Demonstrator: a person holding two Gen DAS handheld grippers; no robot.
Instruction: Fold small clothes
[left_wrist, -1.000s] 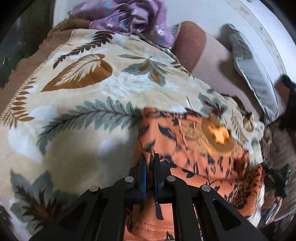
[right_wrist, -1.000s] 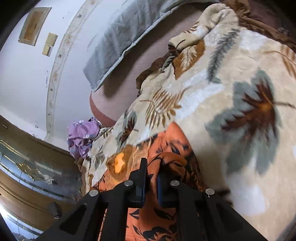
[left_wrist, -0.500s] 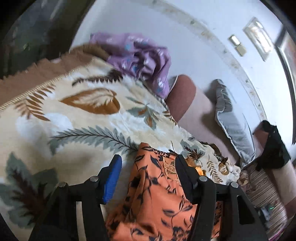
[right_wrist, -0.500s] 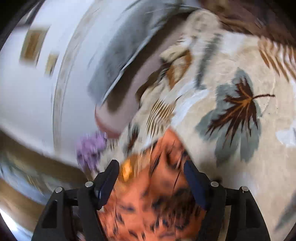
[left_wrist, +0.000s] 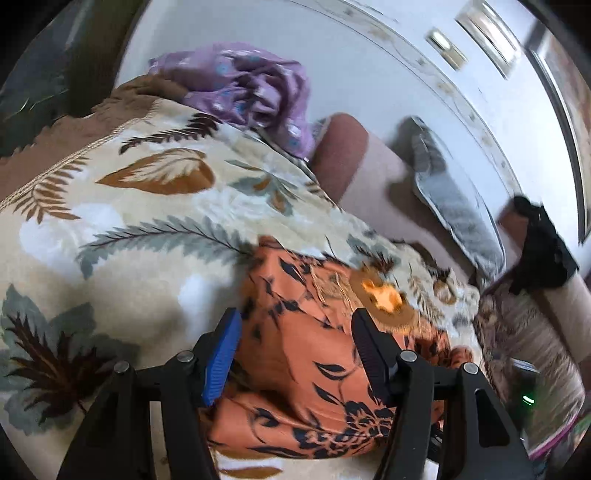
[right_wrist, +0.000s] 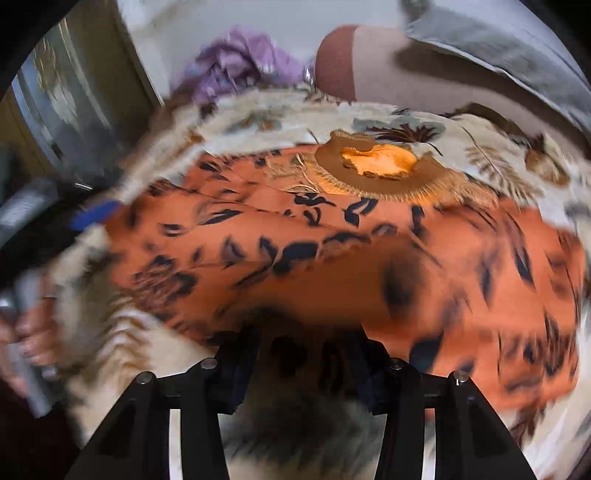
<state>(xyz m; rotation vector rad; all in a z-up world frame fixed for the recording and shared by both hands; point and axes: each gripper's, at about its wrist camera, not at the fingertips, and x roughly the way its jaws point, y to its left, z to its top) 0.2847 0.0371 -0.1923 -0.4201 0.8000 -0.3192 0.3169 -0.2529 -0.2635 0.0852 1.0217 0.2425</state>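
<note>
An orange garment with a dark leaf print and a brown embroidered neckline lies flat on a cream leaf-patterned blanket. My left gripper hovers over the garment's near end, open, its blue pad and black finger clear of the cloth. In the blurred right wrist view the garment spreads across the frame with the neckline at the far side. My right gripper is at its near edge, jaws closing, with the cloth's edge between the fingers but not pinched. The left gripper's blue pad shows at the garment's left end.
A crumpled purple garment lies at the blanket's far edge. Beyond it are a brown bolster, a grey pillow against the white wall, and a dark cloth at the right. A hand holds the left tool.
Both grippers were shut on the orange garment and have let it go and opened. The right gripper has swung round and rolled to face the garment's long side. The left one drew back slightly.
</note>
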